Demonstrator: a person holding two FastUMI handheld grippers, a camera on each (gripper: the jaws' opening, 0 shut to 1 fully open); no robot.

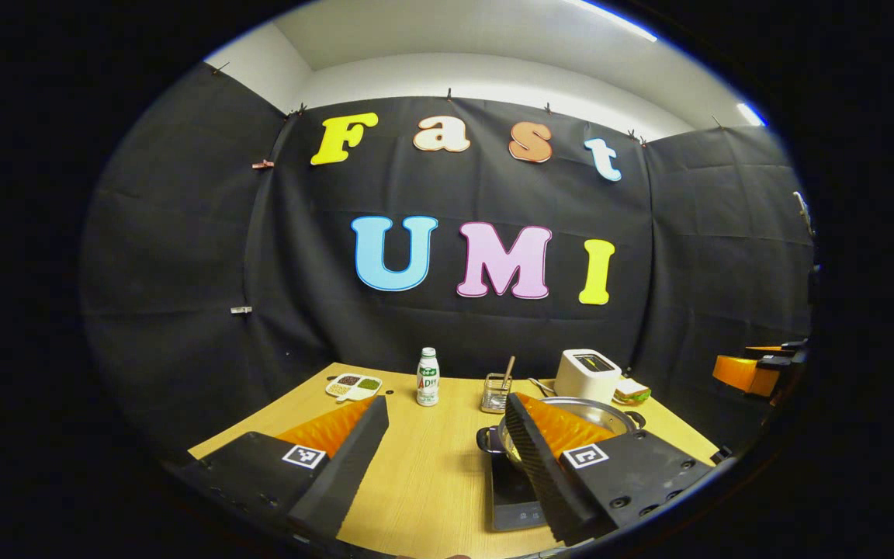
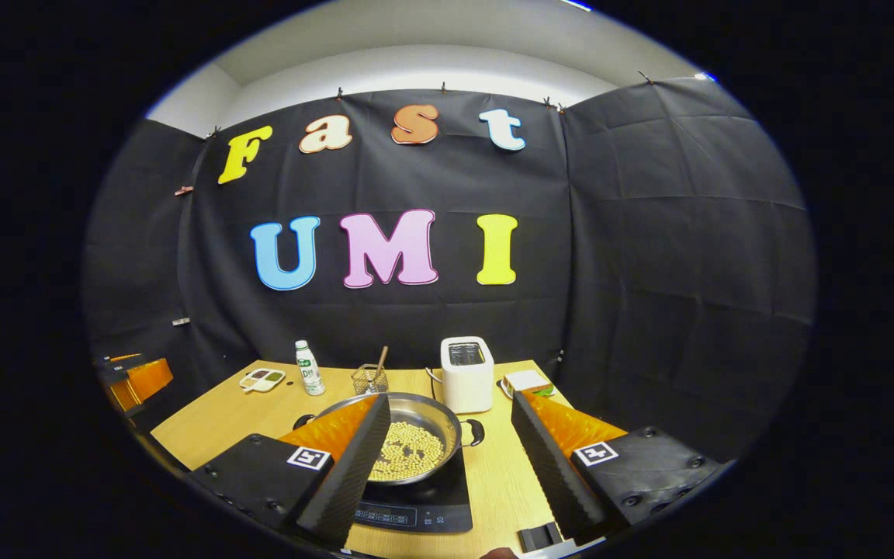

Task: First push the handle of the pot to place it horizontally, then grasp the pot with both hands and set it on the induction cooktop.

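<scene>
Pot (image 2: 404, 435) sits on the induction cooktop (image 2: 424, 497) at the tabletop's (image 2: 222, 419) near edge, loaded with loose beans (image 2: 412, 450); a careless bump could likely scatter them. Left gripper (image 1: 447, 442) and right gripper (image 2: 451, 442) hover spread apart, holding nothing. One side handle (image 2: 474, 432) shows; the opposite one hides behind a finger.

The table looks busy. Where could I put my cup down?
The table is bare in front, left of the cooktop, below the bottle and the snack tray. A smaller strip is free right of the cooktop. The back edge is crowded: wire basket, toaster, sandwich. The pot covers the cooktop.
</scene>
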